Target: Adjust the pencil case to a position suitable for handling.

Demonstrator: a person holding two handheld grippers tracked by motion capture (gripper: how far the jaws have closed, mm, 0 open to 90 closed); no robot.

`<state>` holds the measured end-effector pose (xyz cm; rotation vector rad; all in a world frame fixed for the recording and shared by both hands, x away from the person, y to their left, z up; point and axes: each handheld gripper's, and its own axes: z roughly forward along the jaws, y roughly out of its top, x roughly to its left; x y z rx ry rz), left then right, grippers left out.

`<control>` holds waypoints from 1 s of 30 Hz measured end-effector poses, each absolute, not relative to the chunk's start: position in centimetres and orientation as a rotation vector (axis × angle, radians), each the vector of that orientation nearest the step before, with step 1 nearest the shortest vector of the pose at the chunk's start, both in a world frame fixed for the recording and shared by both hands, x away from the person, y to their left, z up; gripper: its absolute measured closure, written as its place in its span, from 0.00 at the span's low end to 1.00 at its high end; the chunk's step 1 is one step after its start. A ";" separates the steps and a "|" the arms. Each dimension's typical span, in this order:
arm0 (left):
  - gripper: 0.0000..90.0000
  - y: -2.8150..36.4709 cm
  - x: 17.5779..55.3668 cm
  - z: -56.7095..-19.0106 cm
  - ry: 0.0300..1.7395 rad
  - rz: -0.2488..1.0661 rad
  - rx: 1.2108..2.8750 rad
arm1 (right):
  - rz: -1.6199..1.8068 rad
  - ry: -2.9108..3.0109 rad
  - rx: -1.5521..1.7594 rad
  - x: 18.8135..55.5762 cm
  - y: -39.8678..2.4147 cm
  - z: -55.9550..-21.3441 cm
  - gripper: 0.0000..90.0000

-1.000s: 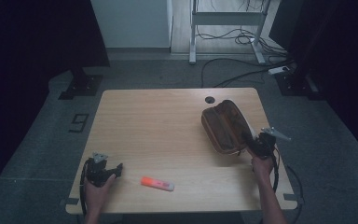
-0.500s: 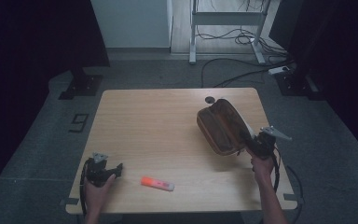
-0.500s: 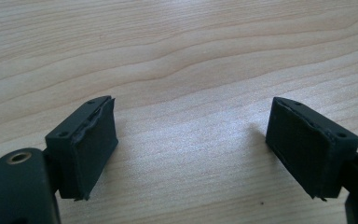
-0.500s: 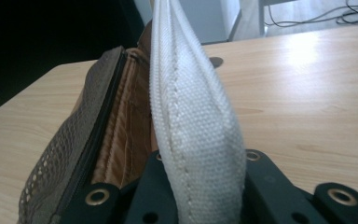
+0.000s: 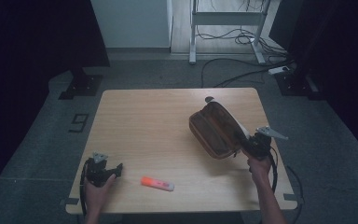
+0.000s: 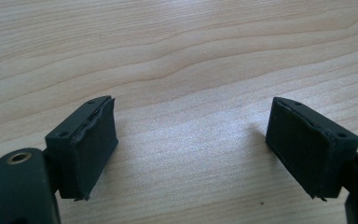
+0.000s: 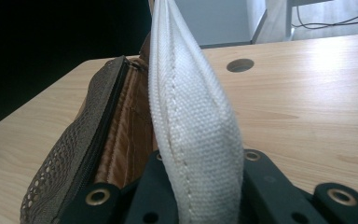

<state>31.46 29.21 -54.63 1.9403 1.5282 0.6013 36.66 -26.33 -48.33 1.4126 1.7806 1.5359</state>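
Pouch near table's right edge, tilted, probably lifted; white rim pinched in right gripper. Left gripper wide open, empty, front-left. Marker nearby; centre bare.

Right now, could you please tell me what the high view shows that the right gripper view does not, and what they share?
The high view alone shows the orange marker pen lying on the light wooden table and the left gripper, its jaws apart in its own view, over bare wood. The right gripper view alone shows close detail: the brown pencil case's white woven edge pinched between the jaws, beside its mesh side and zip. Both show the tilted, open brown pencil case, the right gripper, the table and its round hole.
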 end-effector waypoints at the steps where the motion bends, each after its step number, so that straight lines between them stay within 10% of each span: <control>1: 0.18 29.2 31.5 -54.6 1.528 0.602 1.940 | 1.545 1.789 1.404 36.7 -26.2 -48.3 0.92; 30: 0.18 29.2 31.5 -54.6 1.529 0.601 1.940 | 1.574 2.026 1.179 36.4 -21.0 -49.4 0.92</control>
